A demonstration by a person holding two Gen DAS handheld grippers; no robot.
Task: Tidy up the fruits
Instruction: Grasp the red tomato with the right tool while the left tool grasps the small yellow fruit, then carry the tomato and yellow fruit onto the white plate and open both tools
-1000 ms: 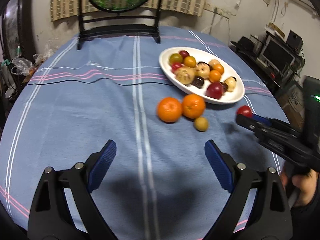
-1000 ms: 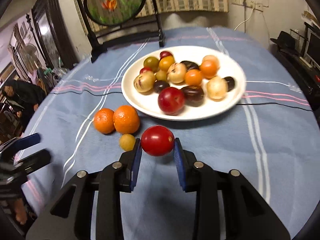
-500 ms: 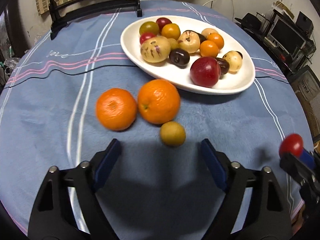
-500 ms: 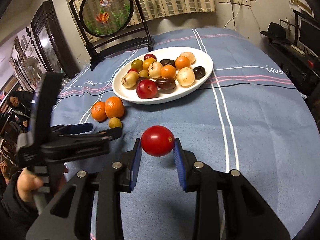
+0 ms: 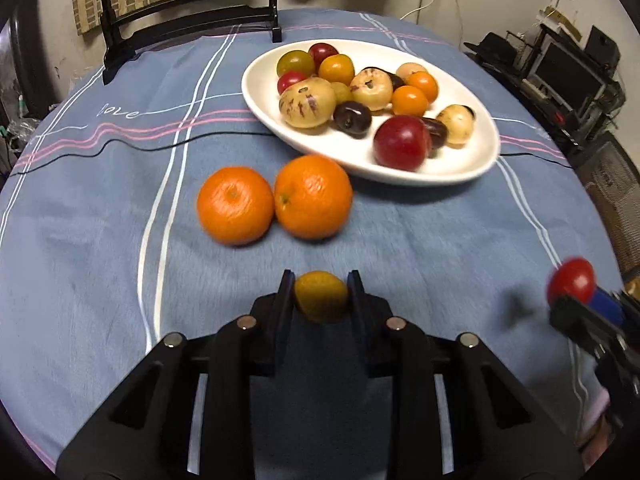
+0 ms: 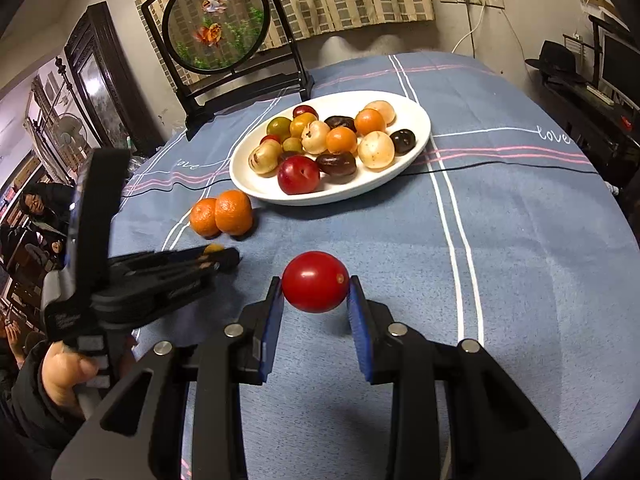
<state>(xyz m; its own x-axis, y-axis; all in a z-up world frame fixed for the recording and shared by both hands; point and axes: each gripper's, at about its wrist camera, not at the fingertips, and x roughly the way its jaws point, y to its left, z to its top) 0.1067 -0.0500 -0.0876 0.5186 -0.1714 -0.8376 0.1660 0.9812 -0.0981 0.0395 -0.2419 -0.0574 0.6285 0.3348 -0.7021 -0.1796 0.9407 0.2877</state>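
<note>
My left gripper [image 5: 321, 277] is closing its jaws on a small yellow-green fruit [image 5: 321, 296] that lies on the blue tablecloth, and both pads touch its sides. Just beyond it lie two oranges [image 5: 235, 205] [image 5: 313, 196], side by side. Behind them stands a white oval plate [image 5: 460, 162] heaped with several mixed fruits. My right gripper [image 6: 315, 282] is shut on a red tomato [image 6: 312, 276], held above the cloth to the right of the left gripper [image 6: 224, 258]. In the left wrist view that tomato [image 5: 571, 280] shows at the right edge.
A black stand with a round painted screen [image 6: 218, 28] rises at the table's far edge. A thin black cable [image 6: 500, 166] runs across the cloth past the plate. A person [image 6: 36, 208] sits off to the left. A desk with a monitor [image 5: 568, 64] stands on the right.
The left gripper moved forward and down to the small yellow-green fruit and shut its wide-open jaws on it. The right gripper drew back from the plate with the tomato in it.
</note>
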